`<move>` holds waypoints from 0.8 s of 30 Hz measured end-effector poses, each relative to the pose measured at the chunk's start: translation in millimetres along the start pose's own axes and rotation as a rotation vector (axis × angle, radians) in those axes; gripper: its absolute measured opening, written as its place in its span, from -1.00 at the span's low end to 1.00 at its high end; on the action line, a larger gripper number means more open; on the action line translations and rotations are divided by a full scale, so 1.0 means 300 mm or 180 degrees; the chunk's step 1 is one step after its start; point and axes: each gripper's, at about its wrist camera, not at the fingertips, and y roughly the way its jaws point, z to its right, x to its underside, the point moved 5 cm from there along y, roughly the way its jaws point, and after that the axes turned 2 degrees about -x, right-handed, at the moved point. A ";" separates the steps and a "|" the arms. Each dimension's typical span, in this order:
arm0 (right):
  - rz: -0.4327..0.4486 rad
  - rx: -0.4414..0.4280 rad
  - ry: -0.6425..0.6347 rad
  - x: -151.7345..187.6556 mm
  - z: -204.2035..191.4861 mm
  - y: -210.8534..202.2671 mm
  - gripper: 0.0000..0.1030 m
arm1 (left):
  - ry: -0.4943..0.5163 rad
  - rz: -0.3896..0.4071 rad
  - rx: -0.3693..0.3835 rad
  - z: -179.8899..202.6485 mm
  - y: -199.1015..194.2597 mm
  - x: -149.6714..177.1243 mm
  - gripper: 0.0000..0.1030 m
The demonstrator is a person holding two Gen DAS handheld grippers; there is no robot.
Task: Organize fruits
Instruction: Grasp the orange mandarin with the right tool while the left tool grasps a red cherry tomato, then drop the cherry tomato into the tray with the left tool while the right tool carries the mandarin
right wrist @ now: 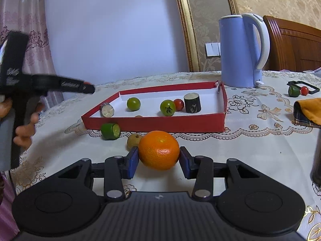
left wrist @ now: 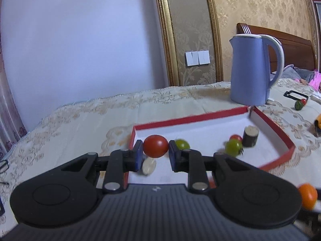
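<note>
Red and glossy, a small tomato sits pinched between the blue pads of the left claw, held clear above the near corner of the red box. The right claw is clamped on an orange just in front of the box, low over the lace tablecloth.

Inside the box lie 2 green tomatoes, another red one and 2 dark stubby cylinders. A cut green piece and a pale yellowish fruit wait outside the front wall, with a blue kettle behind.

The tomato looks soft, so the left grip should probably stay just firm enough. Carry it over a bare white patch of the box floor, lower it close, then let go so it does not roll into the others. The orange would likely follow over the front wall.
</note>
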 end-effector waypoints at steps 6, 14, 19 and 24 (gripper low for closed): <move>0.0010 -0.0037 0.0015 0.000 0.000 0.000 -0.18 | 0.0060 -0.0064 -0.0131 0.034 0.131 -0.066 -0.52; 0.0011 -0.0061 0.0041 0.000 0.004 0.003 -0.18 | 0.0101 -0.0273 -0.0268 0.056 0.301 -0.066 -0.52; 0.0026 -0.0055 0.0091 0.000 0.011 0.002 -0.18 | 0.0031 -0.0410 -0.0263 0.048 0.368 -0.040 -0.51; 0.0008 -0.0047 0.0067 -0.001 0.007 0.005 -0.18 | 0.0100 -0.0418 -0.0336 0.049 0.362 -0.015 -0.06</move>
